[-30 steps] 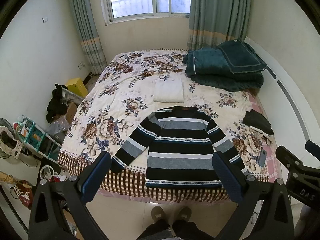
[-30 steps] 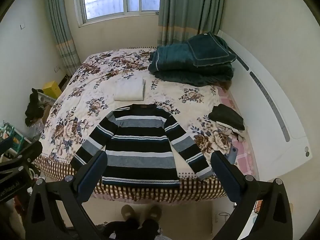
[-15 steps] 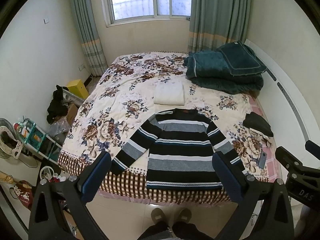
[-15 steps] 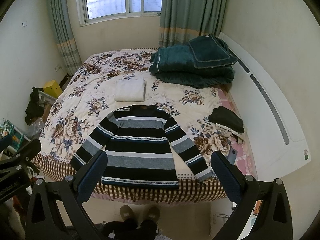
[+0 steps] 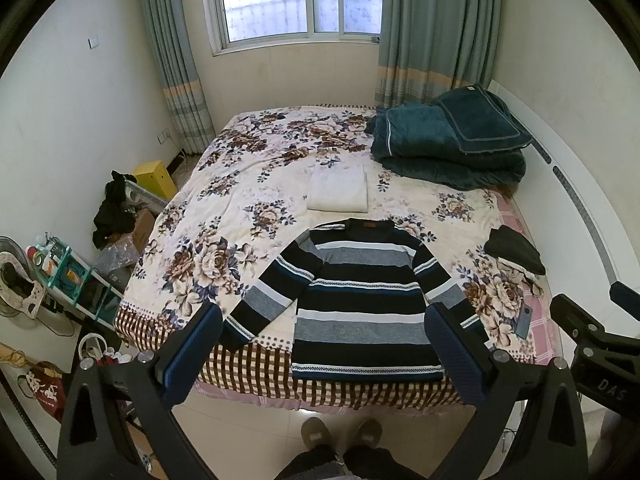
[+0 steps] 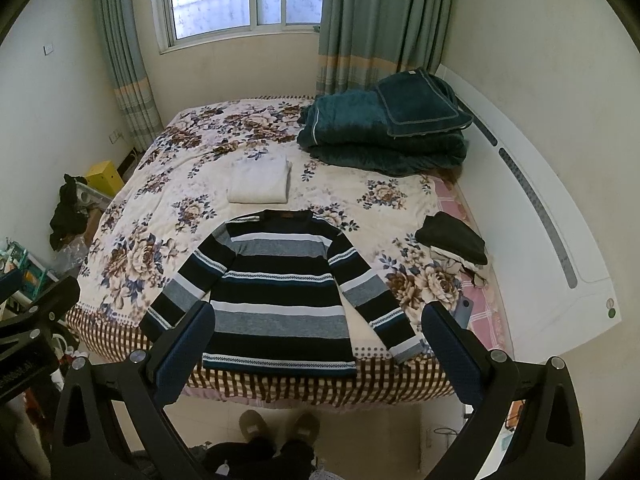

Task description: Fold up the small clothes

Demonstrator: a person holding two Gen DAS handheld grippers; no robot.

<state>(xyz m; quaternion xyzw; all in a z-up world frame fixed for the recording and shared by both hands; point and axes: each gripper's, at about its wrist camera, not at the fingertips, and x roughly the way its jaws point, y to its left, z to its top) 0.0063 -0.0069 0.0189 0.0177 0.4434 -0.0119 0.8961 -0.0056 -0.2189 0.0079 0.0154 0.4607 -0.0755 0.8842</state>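
While both hand-held grippers, left (image 5: 324,356) and right (image 6: 318,354), hover spread and empty, the sweater (image 5: 362,300) lies flat at the bed (image 5: 208,216) edge; careless pulling could drag it off.

matt knit sweater (image 5: 362,300); glossy tiled floor (image 5: 256,432)

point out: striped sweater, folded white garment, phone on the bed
striped sweater (image 6: 280,296), right wrist view, middle of the torso.
folded white garment (image 6: 260,180), right wrist view, centre of its top face.
phone (image 5: 523,322), left wrist view, middle of its face, near the bed's right edge.
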